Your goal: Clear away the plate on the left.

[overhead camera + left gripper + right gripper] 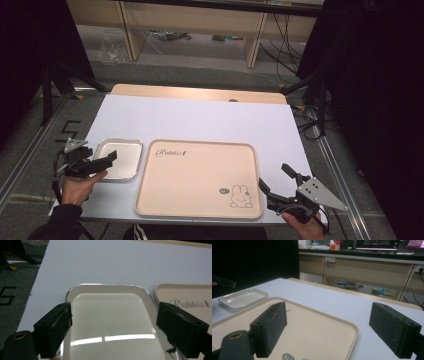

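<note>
On the white table top (200, 120), two trays are lying side by side toward the near edge. At the left, the small metal tray (119, 158) is sitting with nothing in it; its shiny rim and pale, glossy floor are catching streaks of light in the left gripper view (110, 322). It is a rounded rectangle, and its long axis seems to be running near to far, though the angle makes this hard to judge. Just to its right, close but apart, the large beige tray (197, 180) is resting flat, matte and smooth, with rounded corners, script lettering at its far left and a rabbit drawing at its near right. Nothing is lying in it either.

The left gripper (102, 162) is hovering at the near left edge of the metal tray, its jaws spreading wide so that they are straddling the tray's width (113, 327). The right gripper (274, 181) is hanging just off the beige tray's near right corner, jaws gaping wide (327, 330) and gripping nothing.
</note>
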Available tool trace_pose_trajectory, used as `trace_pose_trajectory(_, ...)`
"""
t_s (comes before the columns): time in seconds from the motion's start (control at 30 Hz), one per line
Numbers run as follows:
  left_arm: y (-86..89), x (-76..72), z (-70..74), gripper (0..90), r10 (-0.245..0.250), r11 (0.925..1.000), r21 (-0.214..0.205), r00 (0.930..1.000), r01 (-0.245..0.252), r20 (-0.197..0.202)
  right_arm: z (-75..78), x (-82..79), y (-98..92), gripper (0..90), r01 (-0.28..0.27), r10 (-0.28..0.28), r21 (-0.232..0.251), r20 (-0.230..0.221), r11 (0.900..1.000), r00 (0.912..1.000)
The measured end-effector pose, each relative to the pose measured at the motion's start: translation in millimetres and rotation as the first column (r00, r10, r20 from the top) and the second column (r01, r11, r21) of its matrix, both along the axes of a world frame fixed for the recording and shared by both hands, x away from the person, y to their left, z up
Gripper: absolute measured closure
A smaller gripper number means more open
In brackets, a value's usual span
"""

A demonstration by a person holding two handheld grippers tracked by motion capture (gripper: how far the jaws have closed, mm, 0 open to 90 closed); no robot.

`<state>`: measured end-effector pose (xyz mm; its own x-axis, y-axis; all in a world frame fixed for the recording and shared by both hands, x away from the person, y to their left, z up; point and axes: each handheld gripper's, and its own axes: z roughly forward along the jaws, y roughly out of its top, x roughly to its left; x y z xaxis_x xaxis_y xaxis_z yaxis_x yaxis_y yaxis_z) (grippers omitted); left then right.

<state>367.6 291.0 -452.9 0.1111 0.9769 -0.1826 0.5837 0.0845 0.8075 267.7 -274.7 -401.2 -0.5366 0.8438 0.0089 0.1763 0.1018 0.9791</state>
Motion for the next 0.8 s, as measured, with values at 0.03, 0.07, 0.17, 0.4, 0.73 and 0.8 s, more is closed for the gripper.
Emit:
trace_pose_trajectory(0.03,4.5,1.9,-2.2,13.1,0.014,0.9999,0.001,0.9998,-0.014,-0.017,-0.1,0.1,0.0,15.2,0.002,-0.002,-0.001,0.001,1.0000,1.0000)
trace_pose_trajectory(0.07,8.6,4.0,-4.8,13.2,0.031,0.9995,-0.001,0.9988,-0.031,-0.036,-0.1,0.2,0.0,15.2,0.001,-0.001,-0.002,0.001,1.0000,1.0000)
trace_pose_trajectory(0.17,17.4,8.2,-10.0,14.5,0.046,0.9989,0.000,0.9965,-0.046,-0.070,0.1,0.0,-0.2,15.2,0.010,-0.010,-0.013,-0.002,0.9999,0.9999)
trace_pose_trajectory(0.4,32.8,16.2,-19.3,26.1,0.068,0.9964,-0.041,0.9887,-0.075,-0.133,-0.9,1.2,1.6,15.2,-0.006,0.006,0.005,0.009,1.0000,0.9999)
trace_pose_trajectory(0.73,39.8,23.8,-28.3,45.3,0.076,0.9961,-0.030,0.9793,-0.083,-0.187,0.3,0.6,-1.1,15.2,0.013,-0.013,-0.028,0.016,0.9995,0.9998)
trace_pose_trajectory(0.8,42.8,25.8,-31.3,48.2,0.079,0.9958,-0.028,0.9746,-0.087,-0.209,0.0,-0.3,0.3,15.2,0.009,-0.009,-0.008,-0.004,0.9999,0.9999)
